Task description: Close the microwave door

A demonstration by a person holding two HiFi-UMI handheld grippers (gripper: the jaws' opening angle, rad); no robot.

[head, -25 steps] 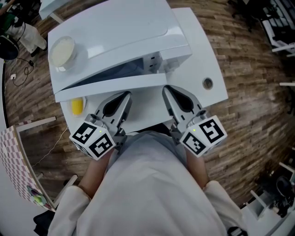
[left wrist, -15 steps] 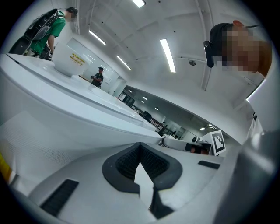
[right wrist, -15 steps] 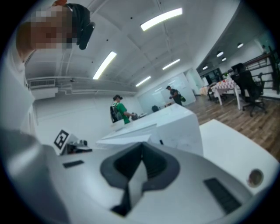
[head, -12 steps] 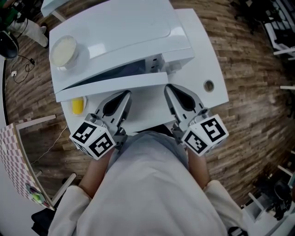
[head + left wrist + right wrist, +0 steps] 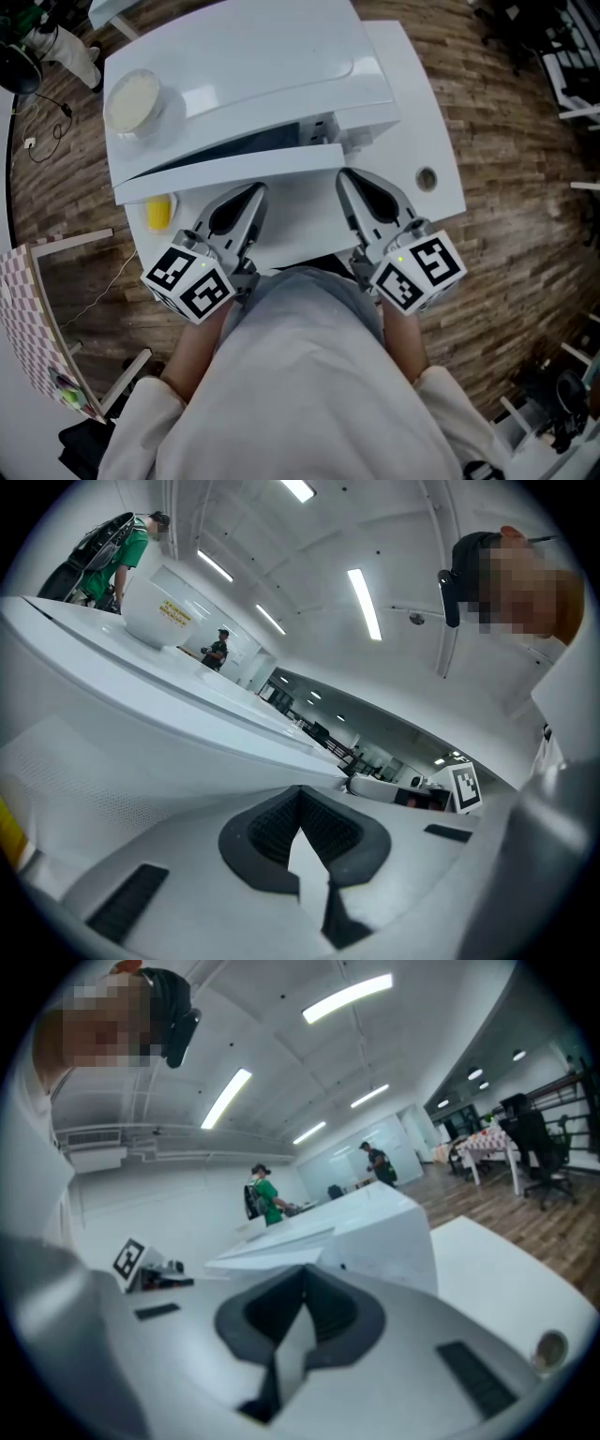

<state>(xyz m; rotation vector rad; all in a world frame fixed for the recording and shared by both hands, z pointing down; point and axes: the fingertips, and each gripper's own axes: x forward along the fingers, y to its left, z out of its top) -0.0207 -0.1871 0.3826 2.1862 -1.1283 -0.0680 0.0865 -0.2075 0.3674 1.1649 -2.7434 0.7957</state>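
Note:
A white microwave [image 5: 234,56] stands on a white table [image 5: 422,103]. Its door [image 5: 225,171] hangs ajar, a dark gap showing behind it with the control panel [image 5: 317,127] at the right. In the head view my left gripper [image 5: 257,191] sits just in front of the door's middle, jaws shut on nothing. My right gripper [image 5: 343,176] lies by the door's free right end, also shut and empty; whether either touches the door is unclear. In the left gripper view the door [image 5: 141,752] fills the left side. The right gripper view shows the microwave [image 5: 394,1232] ahead.
A white bowl [image 5: 131,99] rests on the microwave's top left corner. A yellow object [image 5: 157,214] lies on the table under the door's left end. A round cable hole [image 5: 427,176] is in the table at the right. Wooden floor surrounds the table; people stand far off.
Only the head view has shifted slightly; the door and both grippers keep the same places relative to each other.

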